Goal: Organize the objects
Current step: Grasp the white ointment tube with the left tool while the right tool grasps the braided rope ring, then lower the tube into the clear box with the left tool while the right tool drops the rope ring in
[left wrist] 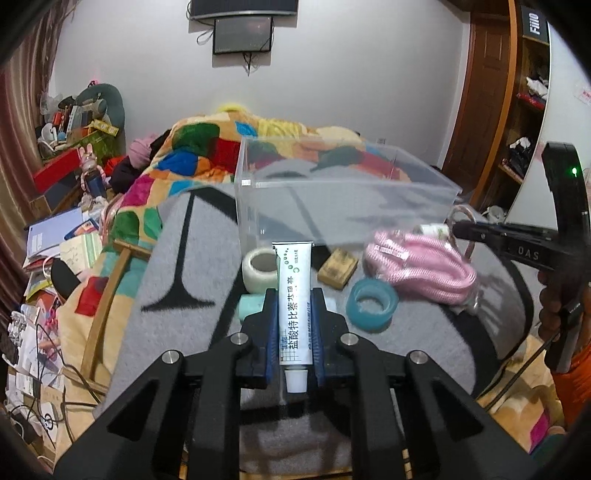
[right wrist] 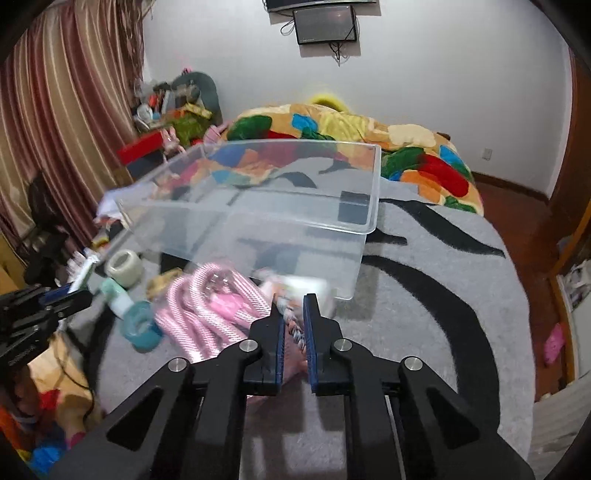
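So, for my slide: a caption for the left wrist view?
Left claw grips an ointment tube before a clear plastic bin.

Left gripper (left wrist: 294, 295), at lower centre of its view, has its fingers clamped on a tube (left wrist: 294, 306). Right gripper (right wrist: 293, 302) fingers pinch a cord (right wrist: 295, 328).

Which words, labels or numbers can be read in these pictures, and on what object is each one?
"盐酸特比萘芬" on the white tube held in the left gripper; its smaller print is unreadable.
"FiiiO" on the dark box on the shelf.
"OAS" on the right gripper.
Papers and pink rope tag: too blurred.
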Demonstrator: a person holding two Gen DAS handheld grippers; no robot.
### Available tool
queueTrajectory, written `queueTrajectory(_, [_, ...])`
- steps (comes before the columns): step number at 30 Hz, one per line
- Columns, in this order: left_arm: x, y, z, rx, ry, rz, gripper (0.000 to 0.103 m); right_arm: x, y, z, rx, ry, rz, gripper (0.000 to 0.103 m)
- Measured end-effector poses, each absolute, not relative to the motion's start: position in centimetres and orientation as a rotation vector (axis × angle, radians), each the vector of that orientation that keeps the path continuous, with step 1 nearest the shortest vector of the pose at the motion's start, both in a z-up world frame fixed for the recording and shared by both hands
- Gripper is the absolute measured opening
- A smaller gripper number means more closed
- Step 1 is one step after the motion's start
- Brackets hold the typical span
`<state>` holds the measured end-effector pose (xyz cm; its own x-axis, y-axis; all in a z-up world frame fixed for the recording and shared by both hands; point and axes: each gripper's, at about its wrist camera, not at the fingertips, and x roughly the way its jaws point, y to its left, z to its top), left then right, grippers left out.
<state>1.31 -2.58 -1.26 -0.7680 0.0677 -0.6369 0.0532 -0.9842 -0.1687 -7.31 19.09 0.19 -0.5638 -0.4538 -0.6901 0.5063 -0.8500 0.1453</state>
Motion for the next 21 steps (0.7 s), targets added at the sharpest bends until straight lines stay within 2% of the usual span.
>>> queueTrajectory(6, [0.3, -3.4, 1.0, -0.984, -0.332, 2.933, 0.015, -7.2, 19.9, 2.2, 0.975, 0.03, -2.375, 0.007])
queueTrajectory(15, [-3.3, -4.1, 4.0, -0.927, -0.271, 2.959, 0.015, -7.8, 19.0, 5.9, 0.854, 0.062, -2.395, 0.007])
queueTrajectory(19, [-5.5, -4.0, 4.0, -0.964, -0.228, 2.954, 0.015, -8.2, 19.3, 5.0, 0.892, 0.098, -2.414, 0.007])
queueTrajectory(20, [-6.1, -4.1, 3.9, -0.982, -0.224, 2.948, 0.015, -8.5, 19.6, 4.1, 0.942, 0.094, -2.408, 0.012])
queueTrajectory(21, [-6.7, -4.1, 3.8, -0.996, -0.225, 2.944, 0.015, -8.6, 19.9, 3.4, 0.982, 0.089, -2.405, 0.022])
